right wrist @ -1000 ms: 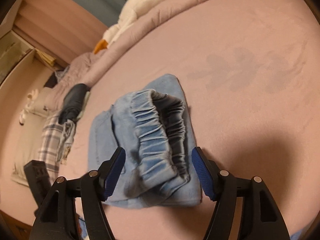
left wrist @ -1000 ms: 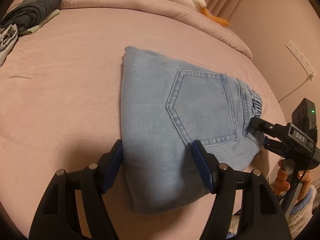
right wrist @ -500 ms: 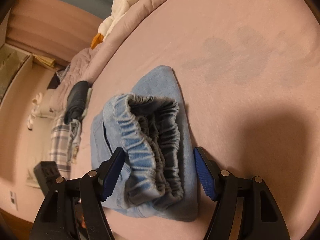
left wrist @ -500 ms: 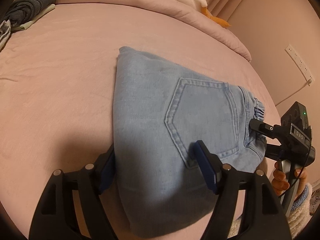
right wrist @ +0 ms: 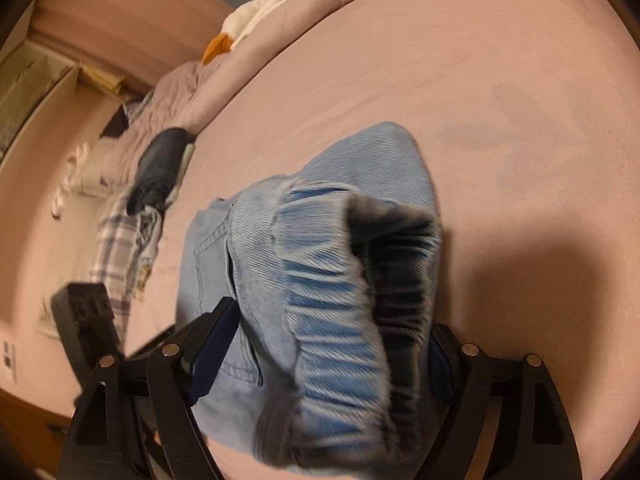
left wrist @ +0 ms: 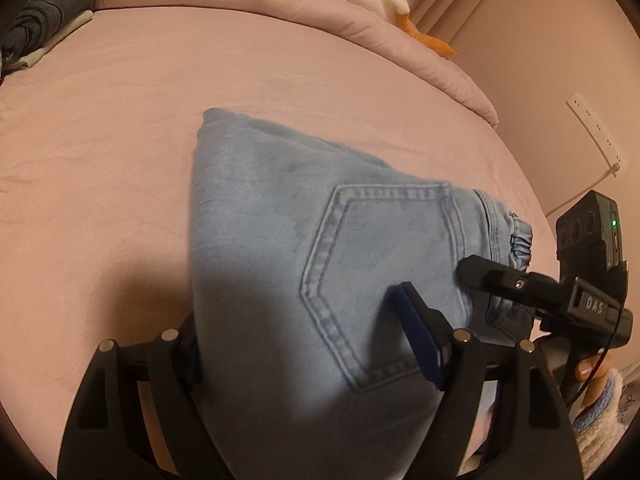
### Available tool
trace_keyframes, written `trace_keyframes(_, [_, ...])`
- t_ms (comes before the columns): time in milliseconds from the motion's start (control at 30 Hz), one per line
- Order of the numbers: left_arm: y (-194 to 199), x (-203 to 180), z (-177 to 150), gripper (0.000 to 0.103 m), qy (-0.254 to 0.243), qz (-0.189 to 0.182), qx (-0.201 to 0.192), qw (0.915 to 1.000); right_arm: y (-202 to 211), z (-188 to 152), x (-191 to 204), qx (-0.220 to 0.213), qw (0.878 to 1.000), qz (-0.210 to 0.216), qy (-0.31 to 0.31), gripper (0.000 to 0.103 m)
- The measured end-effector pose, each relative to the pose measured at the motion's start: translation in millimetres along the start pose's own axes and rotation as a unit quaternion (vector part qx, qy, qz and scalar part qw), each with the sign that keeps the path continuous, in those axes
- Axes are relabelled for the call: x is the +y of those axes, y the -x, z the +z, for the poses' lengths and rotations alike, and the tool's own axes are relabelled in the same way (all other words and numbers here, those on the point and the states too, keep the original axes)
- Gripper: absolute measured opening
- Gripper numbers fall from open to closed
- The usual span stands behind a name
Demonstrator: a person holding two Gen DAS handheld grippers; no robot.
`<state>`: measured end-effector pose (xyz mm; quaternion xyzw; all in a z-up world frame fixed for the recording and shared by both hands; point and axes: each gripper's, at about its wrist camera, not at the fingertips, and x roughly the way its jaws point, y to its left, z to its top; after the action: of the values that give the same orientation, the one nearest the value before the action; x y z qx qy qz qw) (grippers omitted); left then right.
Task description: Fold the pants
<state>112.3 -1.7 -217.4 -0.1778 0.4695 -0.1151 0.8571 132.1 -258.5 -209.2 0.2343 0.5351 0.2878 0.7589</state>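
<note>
While both grippers, left [left wrist: 308,344] and right [right wrist: 320,360], are opening wide around the folded jeans [left wrist: 320,264], seemingly unclamped, lifting risks unfolding.

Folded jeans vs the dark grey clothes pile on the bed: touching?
Apart. The left wrist view shows a wide stretch of bare pink sheet between the jeans and the dark grey clothes at upper left.

Left wrist view close over folded jeans [left wrist: 320,272] facing bed's [left wrist: 120,128] head edge, right wrist view close at their waistband [right wrist: 332,312], both sharing jeans and bed
</note>
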Motion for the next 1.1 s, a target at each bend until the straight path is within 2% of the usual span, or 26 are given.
trace_keyframes(333, [-3, -4, 8, 0.081, 0.014, 0.001, 0.019, 0.9997, 0, 3, -5, -0.014, 1.0, -0.003, -0.004, 0.084])
trace_keyframes(500, [0, 2, 12, 0.073, 0.036, -0.003, 0.029, 0.9989, 4, 1, -2, -0.026, 0.999, -0.001, -0.024, 0.082])
trace_keyframes(600, [3, 4, 14, 0.066, 0.046, -0.002, 0.029, 0.9985, 10, 0, 0, -0.034, 0.999, -0.008, -0.026, 0.074])
trace_keyframes(667, [6, 4, 14, 0.059, 0.052, 0.001, 0.024, 0.9983, 13, -2, 2, -0.041, 0.999, -0.015, -0.026, 0.067])
trace_keyframes(767, [10, 4, 13, 0.052, 0.062, -0.001, 0.014, 0.998, 16, -4, 8, -0.05, 0.998, -0.024, -0.026, 0.065])
trace_keyframes(1000, [30, -5, 12, 0.05, 0.04, 0.01, -0.017, 0.999, 28, -3, 39, -0.081, 0.996, -0.03, 0.016, 0.062])
trace_keyframes(1100, [40, 2, 11, 0.05, 0.045, 0.012, -0.029, 0.9985, 28, -2, 54, -0.087, 0.995, -0.028, 0.034, 0.062])
